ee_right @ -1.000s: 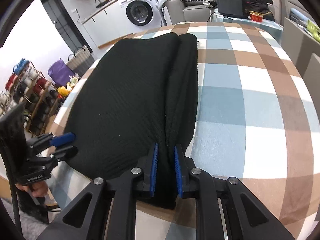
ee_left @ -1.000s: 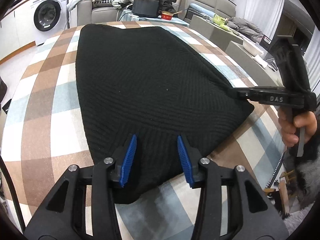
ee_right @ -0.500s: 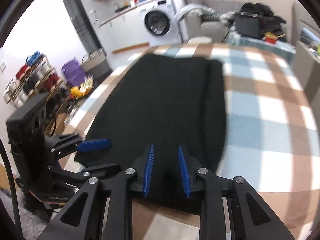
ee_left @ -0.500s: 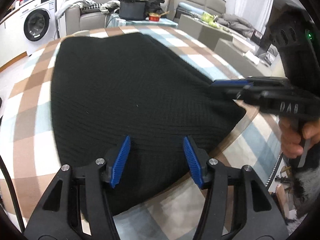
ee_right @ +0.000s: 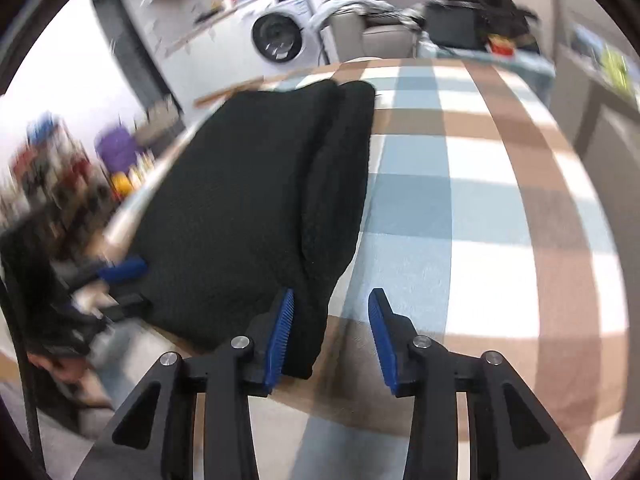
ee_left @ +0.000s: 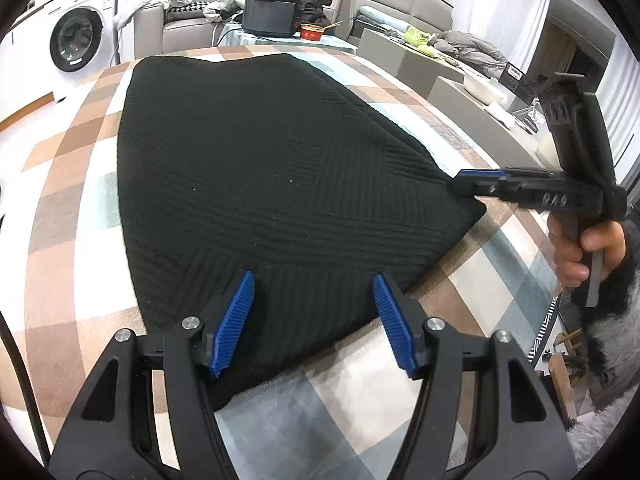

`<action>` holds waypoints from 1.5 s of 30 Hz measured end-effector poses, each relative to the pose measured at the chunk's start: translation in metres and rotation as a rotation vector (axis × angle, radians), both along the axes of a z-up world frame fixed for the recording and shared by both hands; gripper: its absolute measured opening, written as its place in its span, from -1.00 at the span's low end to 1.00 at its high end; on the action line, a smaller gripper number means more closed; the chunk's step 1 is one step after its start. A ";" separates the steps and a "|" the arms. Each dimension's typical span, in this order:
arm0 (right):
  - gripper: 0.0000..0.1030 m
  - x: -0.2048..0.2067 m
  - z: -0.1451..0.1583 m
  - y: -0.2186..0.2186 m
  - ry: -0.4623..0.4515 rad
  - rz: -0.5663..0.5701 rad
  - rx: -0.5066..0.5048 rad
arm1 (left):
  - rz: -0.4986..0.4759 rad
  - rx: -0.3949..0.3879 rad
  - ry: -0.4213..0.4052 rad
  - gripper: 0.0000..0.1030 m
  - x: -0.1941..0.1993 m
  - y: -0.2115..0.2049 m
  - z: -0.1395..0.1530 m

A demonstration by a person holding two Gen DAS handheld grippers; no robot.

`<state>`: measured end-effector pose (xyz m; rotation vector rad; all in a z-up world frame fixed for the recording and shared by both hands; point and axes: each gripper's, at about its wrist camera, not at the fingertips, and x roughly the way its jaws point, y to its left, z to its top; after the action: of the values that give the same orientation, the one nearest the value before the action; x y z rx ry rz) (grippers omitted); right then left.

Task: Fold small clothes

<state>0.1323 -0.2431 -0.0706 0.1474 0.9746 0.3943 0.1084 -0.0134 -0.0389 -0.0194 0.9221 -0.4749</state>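
A black knit garment lies folded flat on the checked tablecloth. My left gripper hovers over its near edge. The jaws are opening, the cloth lies under the gap, and the blue pads do not press on it. In the right wrist view the garment shows a doubled fold along its right side. My right gripper is at the near right corner with its jaws opening. The cloth lies beside the left pad without being pinched. A hand holds the right gripper at the garment's right corner.
A washing machine stands at the back left. Behind the table are a sofa with clothes and a side table carrying a black box and a red bowl. Bare tablecloth stretches right of the garment. Cluttered shelves stand left.
Both grippers' jaws have widened. The right gripper has let go of the garment's folded near edge and slid to its right corner. The left gripper stays over the near edge.
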 end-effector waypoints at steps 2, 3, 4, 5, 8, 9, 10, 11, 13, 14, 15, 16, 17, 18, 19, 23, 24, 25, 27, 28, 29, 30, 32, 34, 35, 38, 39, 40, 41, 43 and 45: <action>-0.25 0.002 0.005 0.000 -0.025 -0.011 0.011 | 0.003 0.004 0.000 0.15 -0.001 0.003 0.003; -0.25 0.005 0.008 0.002 -0.037 -0.007 0.019 | 0.011 0.007 -0.006 0.15 -0.002 0.006 0.005; -0.25 0.011 0.008 0.005 -0.037 -0.003 0.031 | 0.027 0.016 -0.019 0.15 0.000 0.010 0.009; -0.25 0.019 0.008 0.009 -0.033 0.000 0.053 | 0.041 0.021 -0.031 0.15 0.002 0.013 0.011; -0.24 0.041 0.003 0.019 -0.013 0.010 0.075 | 0.098 0.027 -0.050 0.15 0.014 0.025 0.017; -0.24 0.050 -0.001 0.025 -0.006 0.017 0.074 | 0.113 0.025 -0.056 0.15 0.019 0.029 0.017; -0.24 0.057 -0.004 0.030 0.002 0.026 0.077 | 0.131 0.023 -0.061 0.15 0.026 0.034 0.016; -0.24 0.064 -0.007 0.033 0.011 0.030 0.077 | 0.160 0.033 -0.057 0.15 0.036 0.039 0.014; -0.42 0.073 -0.010 0.041 0.017 0.030 0.064 | 0.177 0.035 -0.048 0.15 0.050 0.047 0.011; -0.58 0.076 -0.008 0.044 0.005 0.040 0.060 | 0.184 0.035 -0.046 0.15 0.054 0.050 0.009; -0.73 0.076 -0.003 0.047 -0.015 0.049 0.052 | 0.190 0.040 -0.043 0.15 0.058 0.052 0.007; -0.75 0.074 0.003 0.049 -0.043 0.060 0.050 | 0.186 0.047 -0.039 0.15 0.063 0.053 0.005; -0.77 0.072 0.007 0.050 -0.069 0.066 0.050 | 0.185 0.055 -0.037 0.15 0.065 0.053 0.003; -0.77 0.070 0.010 0.048 -0.087 0.054 0.040 | 0.181 0.070 -0.033 0.15 0.067 0.052 0.001; -0.77 0.071 0.008 0.046 -0.074 0.043 0.029 | 0.179 0.075 -0.034 0.15 0.068 0.053 -0.001; -0.74 0.078 -0.012 0.038 0.021 0.026 0.015 | 0.177 0.071 -0.033 0.15 0.069 0.056 -0.004; -0.67 0.078 -0.007 0.037 0.015 0.032 0.038 | 0.176 0.071 -0.033 0.15 0.070 0.057 -0.003; -0.64 0.079 -0.003 0.036 0.014 0.038 0.053 | 0.177 0.069 -0.032 0.15 0.071 0.058 -0.001; -0.45 0.087 0.005 0.035 0.002 0.036 0.067 | 0.183 0.051 -0.041 0.15 0.076 0.061 0.004; -0.40 0.092 0.006 0.034 -0.001 0.031 0.075 | 0.187 0.049 -0.047 0.15 0.078 0.062 0.005; -0.36 0.101 0.006 0.035 0.005 0.028 0.082 | 0.195 0.053 -0.054 0.15 0.083 0.063 0.007; -0.36 0.106 0.005 0.036 0.008 0.026 0.087 | 0.201 0.060 -0.061 0.15 0.089 0.063 0.008; -0.36 0.122 0.000 0.038 0.028 0.018 0.122 | 0.199 0.057 -0.077 0.15 0.102 0.064 0.010; -0.36 0.131 -0.001 0.042 0.044 0.014 0.146 | 0.200 0.067 -0.079 0.15 0.117 0.063 0.009; -0.36 0.136 -0.003 0.046 0.048 0.011 0.133 | 0.195 0.074 -0.078 0.15 0.124 0.062 0.006; -0.78 0.141 0.000 0.057 0.009 0.034 0.077 | 0.188 0.100 -0.062 0.09 0.137 0.064 -0.001; -0.81 0.140 0.004 0.060 -0.015 0.044 0.059 | 0.191 0.099 -0.055 0.09 0.139 0.067 -0.005; -0.81 0.137 0.009 0.060 -0.047 0.049 0.062 | 0.192 0.090 -0.055 0.09 0.140 0.069 -0.006; -0.82 0.132 0.016 0.061 -0.084 0.056 0.055 | 0.188 0.082 -0.057 0.09 0.141 0.072 -0.007; -0.82 0.134 0.014 0.059 -0.073 0.047 0.021 | 0.190 0.086 -0.057 0.09 0.143 0.075 -0.009; -0.81 0.143 -0.001 0.056 -0.006 0.031 0.000 | 0.193 0.079 -0.052 0.09 0.146 0.076 -0.010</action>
<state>0.2748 -0.1868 -0.0717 0.1313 0.9723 0.4232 0.2542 0.0625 -0.0488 -0.0243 0.8779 -0.2583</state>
